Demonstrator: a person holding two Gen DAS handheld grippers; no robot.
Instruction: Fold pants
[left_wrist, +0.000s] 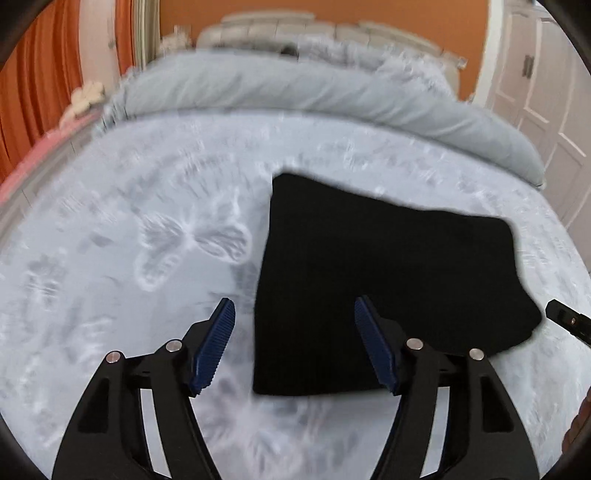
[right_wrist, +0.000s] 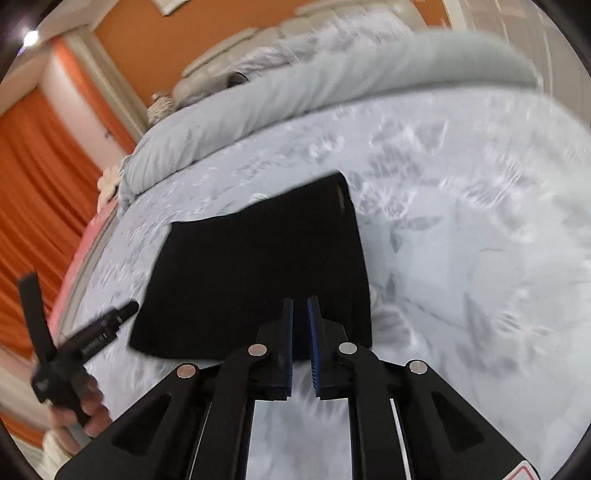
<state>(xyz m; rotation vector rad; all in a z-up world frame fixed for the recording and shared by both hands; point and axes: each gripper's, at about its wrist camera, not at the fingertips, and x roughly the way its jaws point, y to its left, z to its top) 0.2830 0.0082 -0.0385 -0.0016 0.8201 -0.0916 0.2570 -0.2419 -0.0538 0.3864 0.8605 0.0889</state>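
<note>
Black pants (left_wrist: 384, 280) lie folded into a compact rectangle on the pale blue patterned bedspread (left_wrist: 147, 240). My left gripper (left_wrist: 293, 314) is open and empty, held above the near left edge of the pants. In the right wrist view the pants (right_wrist: 258, 273) lie just ahead. My right gripper (right_wrist: 300, 306) has its jaws nearly together with a thin gap and nothing between them, above the near edge of the pants. The other gripper's body (right_wrist: 74, 350) and the hand holding it show at the left.
A rolled grey duvet (left_wrist: 314, 92) lies across the bed behind the pants, with pillows and a headboard beyond. Orange curtains (left_wrist: 37, 74) hang at the left; white wardrobe doors (left_wrist: 535, 92) stand at the right. The bed's left edge has a pink trim (right_wrist: 85, 251).
</note>
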